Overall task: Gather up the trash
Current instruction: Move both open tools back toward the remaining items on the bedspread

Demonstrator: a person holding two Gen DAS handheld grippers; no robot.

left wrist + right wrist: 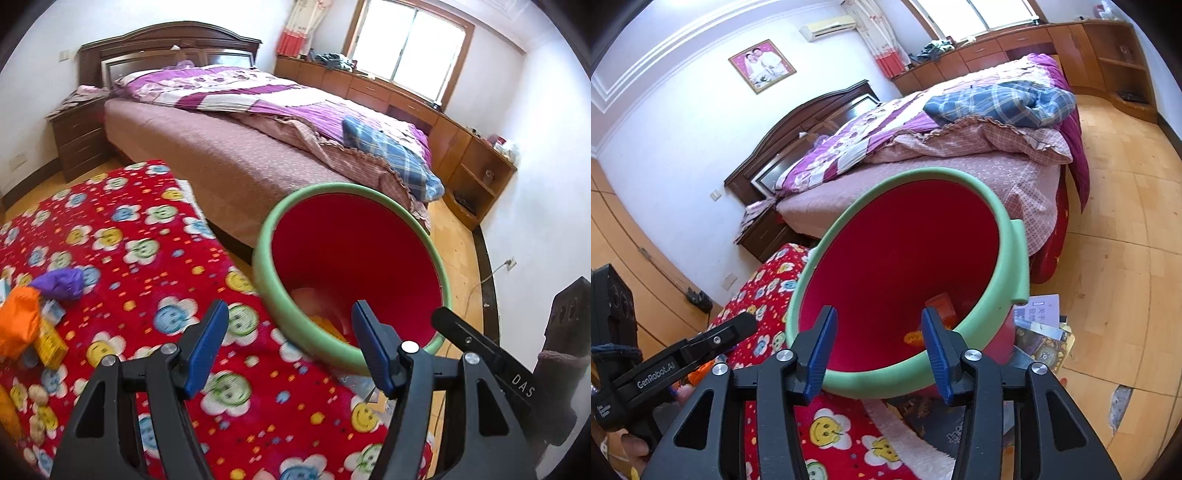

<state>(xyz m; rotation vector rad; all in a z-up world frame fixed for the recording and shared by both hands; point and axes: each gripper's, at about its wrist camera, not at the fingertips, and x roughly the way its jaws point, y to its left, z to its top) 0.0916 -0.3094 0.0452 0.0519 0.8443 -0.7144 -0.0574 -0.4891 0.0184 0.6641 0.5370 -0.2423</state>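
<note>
A red trash bin with a green rim [264,266] stands beside the table covered by a red smiley-flower cloth [122,236]; the bin also shows in the right wrist view [1001,236], with orange and pale trash at its bottom [942,306]. My left gripper [290,343] is open and empty over the table edge and the bin's rim. My right gripper [879,343] is open and empty just over the bin's mouth. An orange crumpled bag [18,321], a purple wad [61,282] and a yellow box [50,345] lie on the cloth at the left.
A bed with purple bedding [229,122] stands behind the table and bin. Booklets and papers [1039,328] lie on the wooden floor right of the bin. A nightstand [77,136] and low wooden cabinets [406,99] line the walls.
</note>
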